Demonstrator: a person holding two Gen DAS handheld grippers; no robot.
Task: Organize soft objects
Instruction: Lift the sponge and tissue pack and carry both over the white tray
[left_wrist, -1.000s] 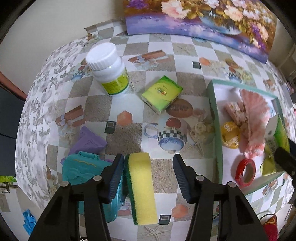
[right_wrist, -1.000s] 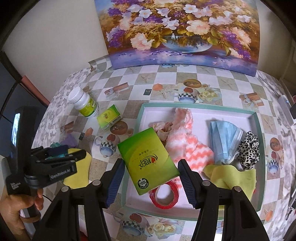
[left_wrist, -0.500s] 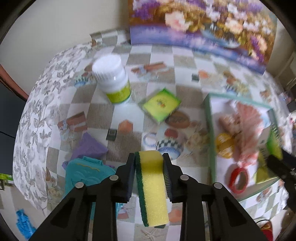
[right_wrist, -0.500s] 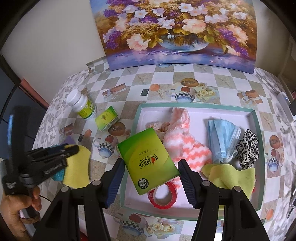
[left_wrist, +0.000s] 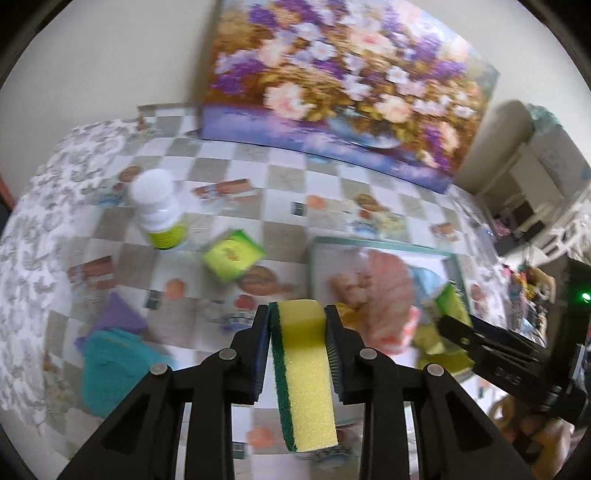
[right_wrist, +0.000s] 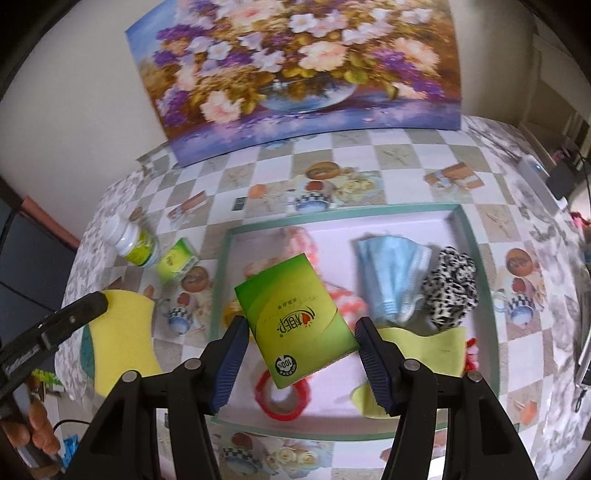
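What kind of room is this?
Probably a home: a table under a checked, teapot-printed tablecloth, a flower painting leaning on the wall, and household bits in a tray.

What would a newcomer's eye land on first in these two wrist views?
Probably the yellow sponge with its green scouring edge, clamped upright in the left gripper at the centre of the left view. Next, the green tissue pack between the right gripper's fingers, over the green-rimmed tray that holds a blue face mask and a leopard-print scrunchie. Behind it all, the large flower painting leans against the wall.
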